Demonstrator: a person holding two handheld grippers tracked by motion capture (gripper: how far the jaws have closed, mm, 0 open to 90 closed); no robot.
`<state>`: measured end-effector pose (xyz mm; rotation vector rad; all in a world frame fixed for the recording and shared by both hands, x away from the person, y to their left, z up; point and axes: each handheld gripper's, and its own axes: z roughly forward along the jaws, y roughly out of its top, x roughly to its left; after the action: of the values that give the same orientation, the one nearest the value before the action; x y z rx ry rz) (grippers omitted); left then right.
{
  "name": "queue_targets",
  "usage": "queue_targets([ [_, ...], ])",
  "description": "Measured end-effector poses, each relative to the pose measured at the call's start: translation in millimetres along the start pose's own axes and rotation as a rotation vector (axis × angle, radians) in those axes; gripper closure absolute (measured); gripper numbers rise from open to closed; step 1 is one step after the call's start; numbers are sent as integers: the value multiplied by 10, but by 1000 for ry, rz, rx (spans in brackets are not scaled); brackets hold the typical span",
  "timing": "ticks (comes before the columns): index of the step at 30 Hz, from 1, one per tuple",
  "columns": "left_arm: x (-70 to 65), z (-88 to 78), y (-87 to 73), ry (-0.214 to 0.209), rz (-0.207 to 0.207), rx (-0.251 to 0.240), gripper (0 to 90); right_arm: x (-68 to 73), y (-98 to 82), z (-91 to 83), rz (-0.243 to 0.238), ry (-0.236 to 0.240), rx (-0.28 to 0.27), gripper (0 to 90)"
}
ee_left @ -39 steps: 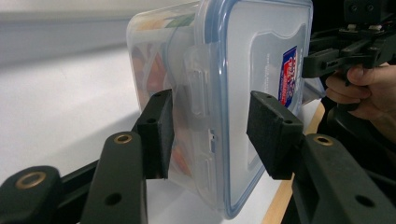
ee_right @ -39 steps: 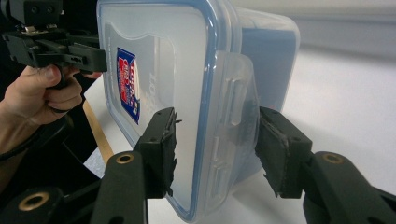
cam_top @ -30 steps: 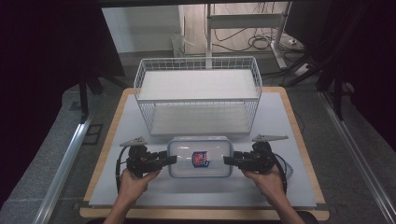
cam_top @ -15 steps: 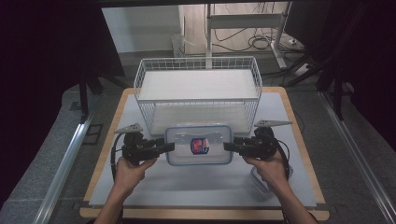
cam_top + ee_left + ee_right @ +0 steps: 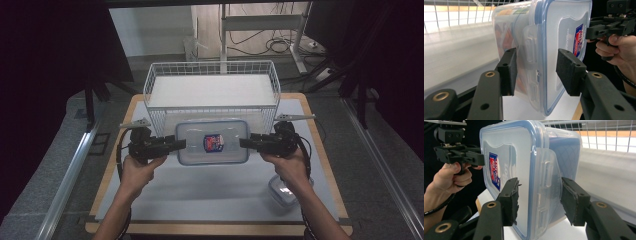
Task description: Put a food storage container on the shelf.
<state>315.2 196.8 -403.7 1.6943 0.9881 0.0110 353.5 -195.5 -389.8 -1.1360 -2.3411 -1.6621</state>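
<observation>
A clear plastic container (image 5: pixel 212 142) with a blue-rimmed lid and a red and blue label hangs level above the table, just in front of the wire basket (image 5: pixel 150 85). My left gripper (image 5: pixel 179 145) is shut on its left end and my right gripper (image 5: pixel 245 143) on its right end. In the left gripper view the pads (image 5: pixel 509 72) clamp the container (image 5: pixel 564 30) across its end, by the lid's latch. The right gripper view has my right gripper (image 5: pixel 539 200) clamped on the other latched end of the container (image 5: pixel 509 147), with the far hand beyond it.
The white wire basket stands at the back of the white-topped board (image 5: pixel 150 200). A small lidded clear tub (image 5: pixel 282 192) lies on the board under my right forearm. Dark floor and a metal rail (image 5: pixel 70 180) flank the table.
Both grippers have risen together with the container between them, lifting it off the board and carrying it toward the basket's front wall.
</observation>
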Motion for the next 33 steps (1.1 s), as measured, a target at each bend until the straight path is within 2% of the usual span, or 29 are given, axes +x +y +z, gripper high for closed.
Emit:
queue_targets([
  [21, 16, -129, 454, -9, 2, -35, 527, 69, 486, -37, -12, 8, -46, 508],
  [33, 40, -173, 809, -2, 12, -40, 526, 66, 786, -40, -11, 6, -72, 508],
])
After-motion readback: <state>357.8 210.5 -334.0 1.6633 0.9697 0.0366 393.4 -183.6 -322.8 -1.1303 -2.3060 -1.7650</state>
